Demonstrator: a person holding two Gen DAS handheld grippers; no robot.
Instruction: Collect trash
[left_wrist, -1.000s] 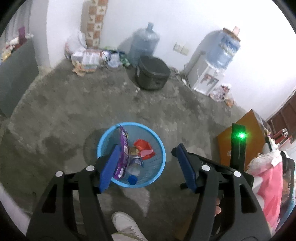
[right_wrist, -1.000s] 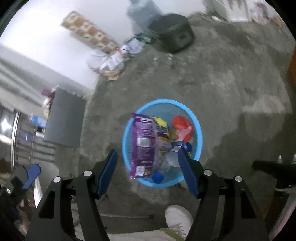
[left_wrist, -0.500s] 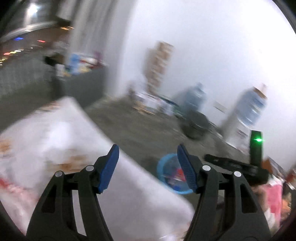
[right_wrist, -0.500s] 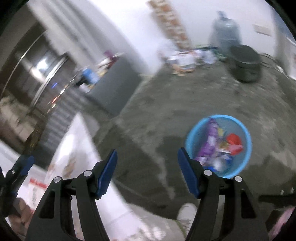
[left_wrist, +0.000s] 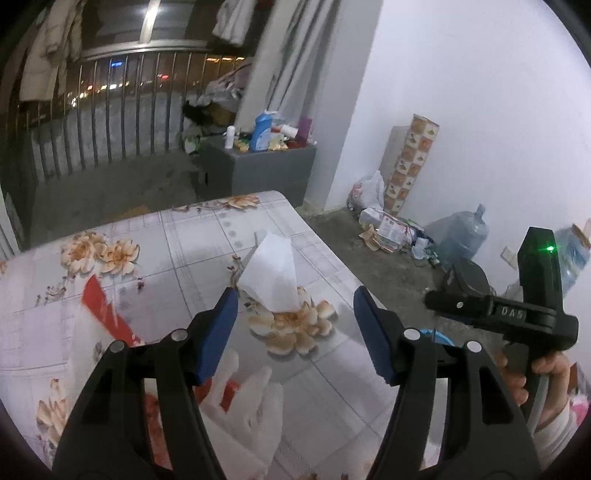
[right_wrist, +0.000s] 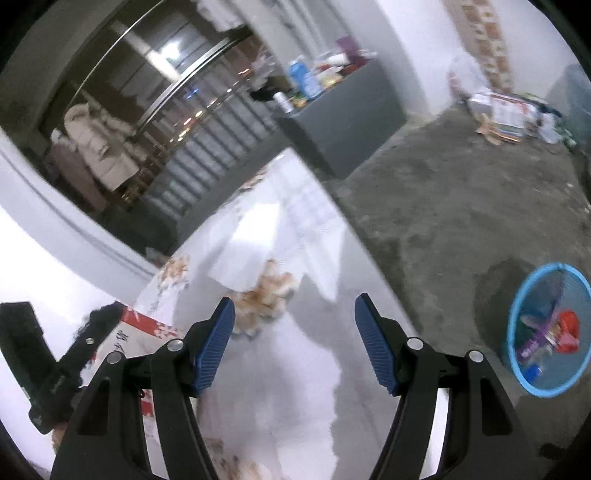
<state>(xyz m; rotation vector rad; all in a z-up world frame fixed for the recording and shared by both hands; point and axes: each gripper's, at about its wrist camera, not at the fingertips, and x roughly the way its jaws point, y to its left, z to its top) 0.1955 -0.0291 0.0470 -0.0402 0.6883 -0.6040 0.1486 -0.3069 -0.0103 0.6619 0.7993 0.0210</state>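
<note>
your left tool (left_wrist: 291, 332) hangs with its jaws spread wide and nothing between them, just above the worktop (left_wrist: 192, 240) with its flowered cover. the white tissue (left_wrist: 271, 273) stands peaked on that cover, just ahead of the blue pads. judge it as nearly weightless, soft and easy to tear, so pinch it low across the bunched body rather than by the thin tip. crumpled white paper (left_wrist: 251, 402) lies nearer you, under the tool, equally limp. your right tool (right_wrist: 293, 339) is also spread and empty, over the blurred white pile. the blue basket (right_wrist: 517, 354) sits on the floor, well apart from the worktop, already holding a purple wrapper (right_wrist: 543, 328), something red (right_wrist: 567, 328) and other scraps too small to name.
</note>
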